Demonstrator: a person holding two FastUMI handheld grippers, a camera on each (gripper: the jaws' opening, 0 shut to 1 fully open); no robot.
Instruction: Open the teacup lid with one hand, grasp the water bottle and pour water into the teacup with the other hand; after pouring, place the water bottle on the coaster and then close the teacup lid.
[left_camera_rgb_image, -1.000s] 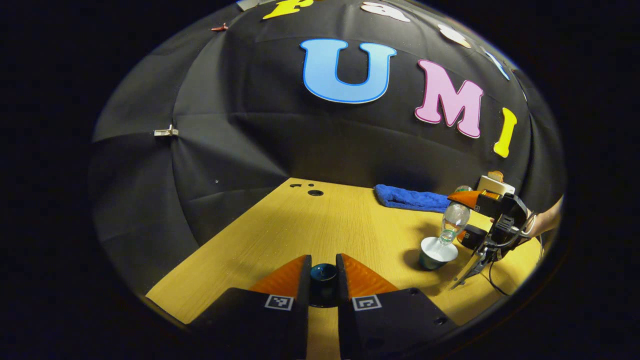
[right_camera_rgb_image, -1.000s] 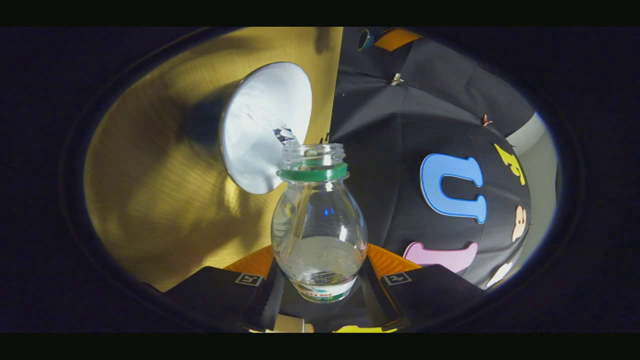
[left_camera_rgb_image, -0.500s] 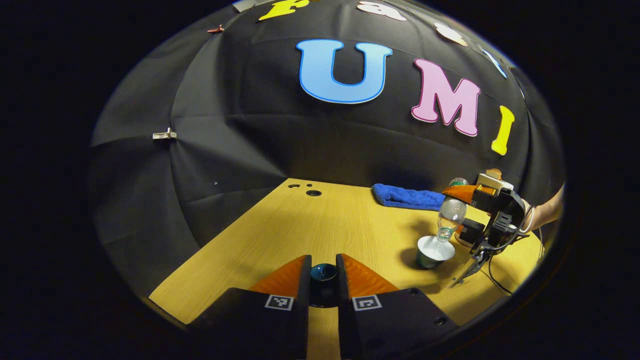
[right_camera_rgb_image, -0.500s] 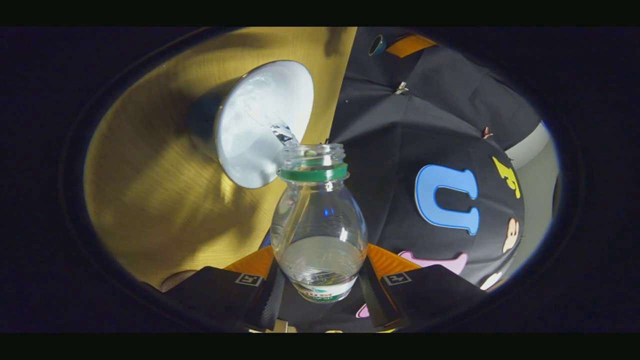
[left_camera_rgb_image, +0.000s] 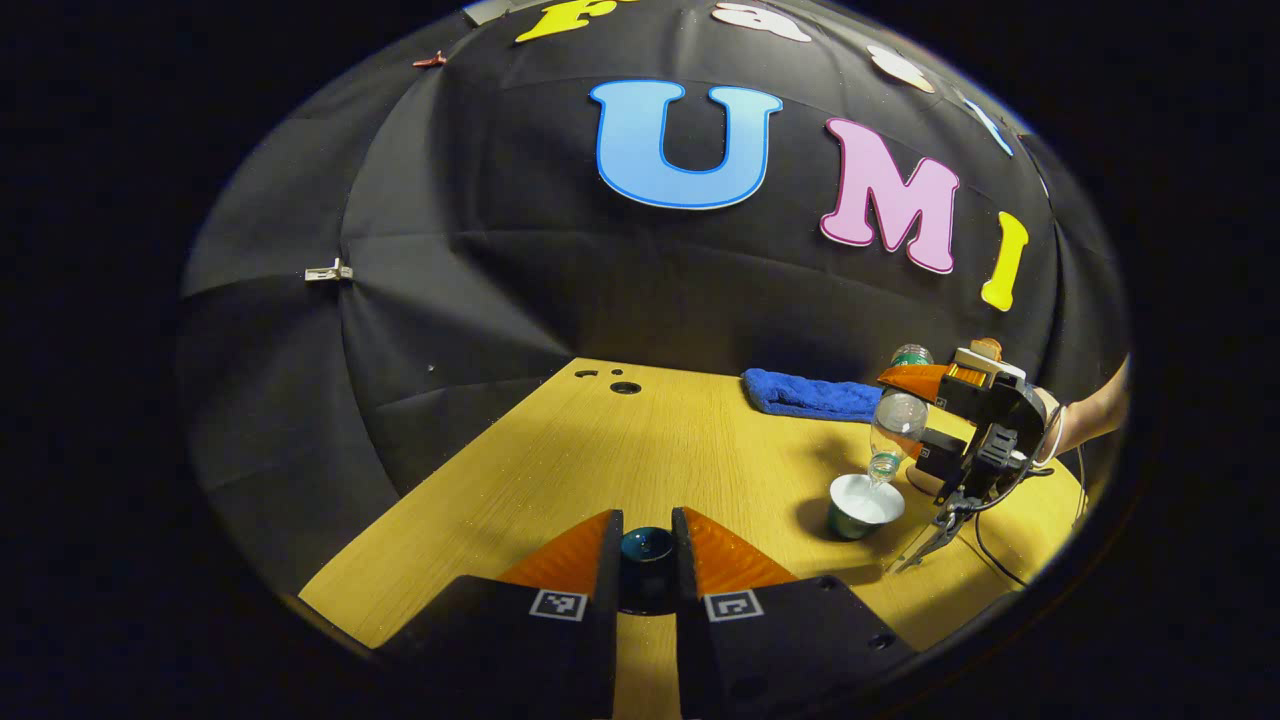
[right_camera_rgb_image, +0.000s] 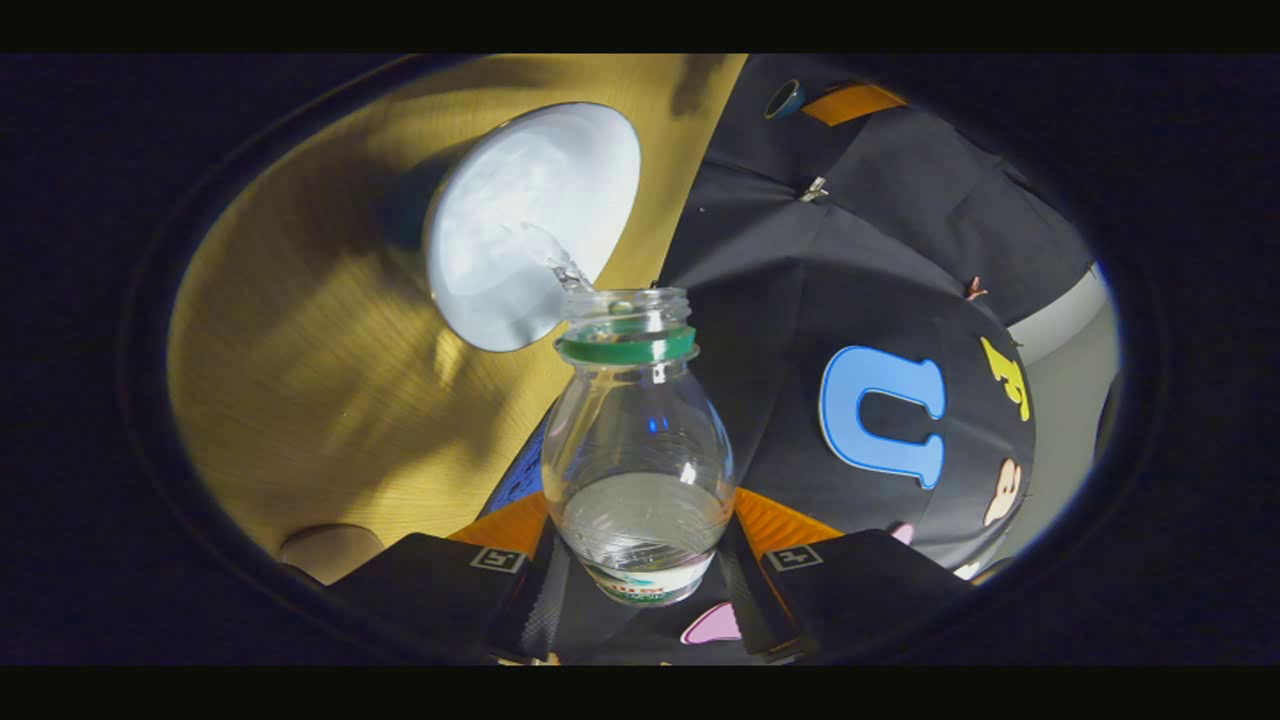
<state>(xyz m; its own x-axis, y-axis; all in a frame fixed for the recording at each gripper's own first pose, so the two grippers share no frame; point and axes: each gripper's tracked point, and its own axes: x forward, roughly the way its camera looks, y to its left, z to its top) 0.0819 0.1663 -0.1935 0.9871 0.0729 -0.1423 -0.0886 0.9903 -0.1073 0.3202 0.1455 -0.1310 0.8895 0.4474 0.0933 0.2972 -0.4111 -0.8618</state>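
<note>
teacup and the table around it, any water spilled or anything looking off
Nothing stands out. The water bottle, held tipped in the right tool, sends its stream into the open teacup, and the table around the cup shows no puddle. The left tool holds the lid well clear.

Water bottle (right_camera_rgb_image: 638, 440) now raised a little higher over teacup (right_camera_rgb_image: 525, 225); pale round coaster (right_camera_rgb_image: 330, 551) newly visible below.

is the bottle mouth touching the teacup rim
Apart. In the left gripper view the bottle hangs tilted with its mouth above the teacup, a small gap between them; water bridges it in the right gripper view.
</note>
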